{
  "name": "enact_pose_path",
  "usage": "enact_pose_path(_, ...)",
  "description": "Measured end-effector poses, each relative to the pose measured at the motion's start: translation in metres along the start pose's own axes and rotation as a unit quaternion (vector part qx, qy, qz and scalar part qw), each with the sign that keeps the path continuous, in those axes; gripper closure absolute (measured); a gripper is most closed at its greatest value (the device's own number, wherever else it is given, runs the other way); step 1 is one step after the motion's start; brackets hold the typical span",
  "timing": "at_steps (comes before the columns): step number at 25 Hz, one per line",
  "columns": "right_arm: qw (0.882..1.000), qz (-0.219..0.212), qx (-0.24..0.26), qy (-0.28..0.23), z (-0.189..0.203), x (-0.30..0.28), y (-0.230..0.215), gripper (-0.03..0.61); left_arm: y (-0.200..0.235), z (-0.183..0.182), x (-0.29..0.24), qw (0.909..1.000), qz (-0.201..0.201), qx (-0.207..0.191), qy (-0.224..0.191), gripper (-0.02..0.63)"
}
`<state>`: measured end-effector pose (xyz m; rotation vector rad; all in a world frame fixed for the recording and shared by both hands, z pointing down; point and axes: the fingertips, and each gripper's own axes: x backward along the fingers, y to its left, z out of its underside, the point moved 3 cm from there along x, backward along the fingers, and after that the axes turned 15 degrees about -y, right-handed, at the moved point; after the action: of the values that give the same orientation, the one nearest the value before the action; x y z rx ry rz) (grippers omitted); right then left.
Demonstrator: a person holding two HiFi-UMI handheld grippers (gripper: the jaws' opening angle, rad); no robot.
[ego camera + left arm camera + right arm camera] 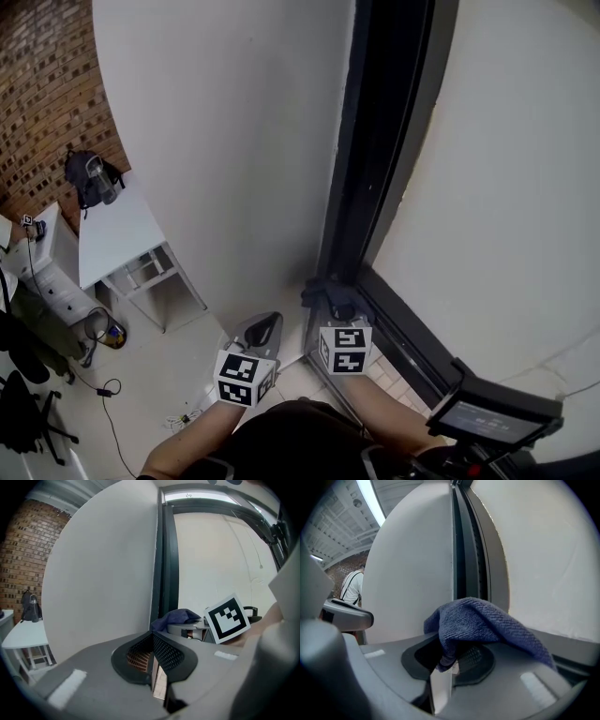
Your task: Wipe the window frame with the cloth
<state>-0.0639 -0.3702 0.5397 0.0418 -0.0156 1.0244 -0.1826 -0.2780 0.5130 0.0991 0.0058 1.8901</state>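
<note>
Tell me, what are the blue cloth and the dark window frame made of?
The cloth looks like soft fabric, maybe microfibre: dark blue, fuzzy and ribbed, and it folds and droops. The window frame looks like metal with a smooth, dark, slightly glossy coating: straight hard edges, pale sheen along it. Coated plastic is possible too.

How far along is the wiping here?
Done: the cloth is picked up, clamped in the right gripper. In hand: it is held by the foot of the dark window frame. Remaining: the wiping itself; no cleaned stretch is visible. The left gripper is shut, empty.
</note>
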Motion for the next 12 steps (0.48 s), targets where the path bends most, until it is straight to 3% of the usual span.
enact_pose_path(6,1.0,0.004,0.002,-0.013,-0.01,0.009,-0.004,0.511,0.008,-0.008,-0.005,0.9999,0.011,0.009,-0.001,0.62)
enact_pose_path(12,0.999,0.039,-0.013,-0.028,-0.026,0.024,-0.018,0.51,-0.003,-0.012,-0.021,0.9981,0.058,0.02,-0.008,0.62)
